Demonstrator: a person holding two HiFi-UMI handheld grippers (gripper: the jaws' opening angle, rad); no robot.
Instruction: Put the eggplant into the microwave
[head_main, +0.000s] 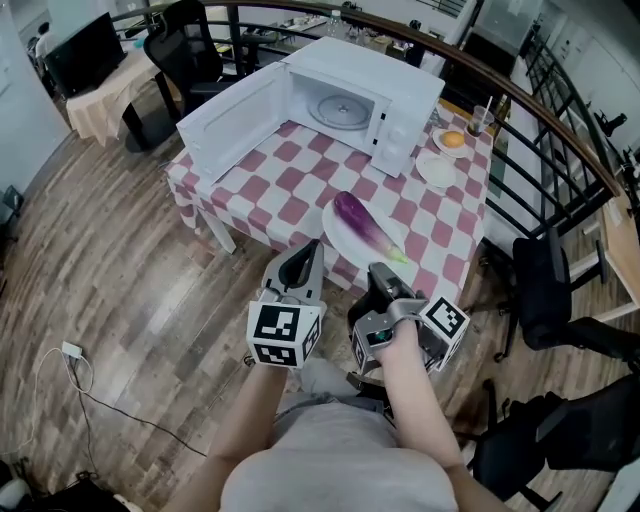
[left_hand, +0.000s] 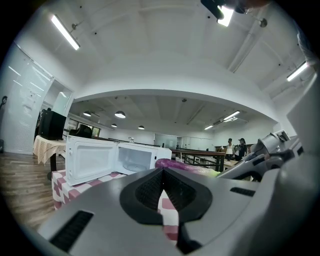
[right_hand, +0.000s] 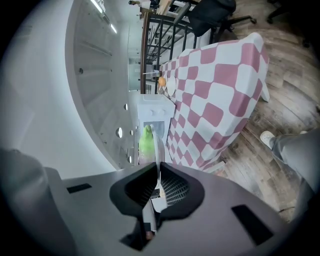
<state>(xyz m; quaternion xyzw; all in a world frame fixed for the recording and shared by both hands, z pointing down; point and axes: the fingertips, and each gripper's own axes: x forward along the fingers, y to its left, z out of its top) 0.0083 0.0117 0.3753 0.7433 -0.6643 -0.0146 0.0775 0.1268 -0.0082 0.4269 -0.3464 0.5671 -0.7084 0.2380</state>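
A purple eggplant (head_main: 365, 228) with a green stem lies on a white plate (head_main: 335, 238) at the near edge of the pink-checked table (head_main: 290, 190). My right gripper (head_main: 378, 272) is shut on the plate's near rim. In the right gripper view the rim (right_hand: 158, 150) runs edge-on between the jaws of the right gripper (right_hand: 158, 187), with the eggplant's stem (right_hand: 145, 140) behind. My left gripper (head_main: 308, 250) is shut on nothing, just left of the plate. The white microwave (head_main: 400, 100) stands at the table's back, its door (head_main: 232, 122) swung open to the left and its cavity bare. The left gripper (left_hand: 162, 172) faces the microwave (left_hand: 125, 160) and the eggplant (left_hand: 185, 165).
Right of the microwave are a small plate with an orange item (head_main: 452, 141), a bare white plate (head_main: 436, 170) and a glass (head_main: 480, 120). A dark railing (head_main: 560, 130) curves behind the table. Black office chairs (head_main: 545, 290) stand at the right. A white cable (head_main: 75, 352) lies on the wooden floor.
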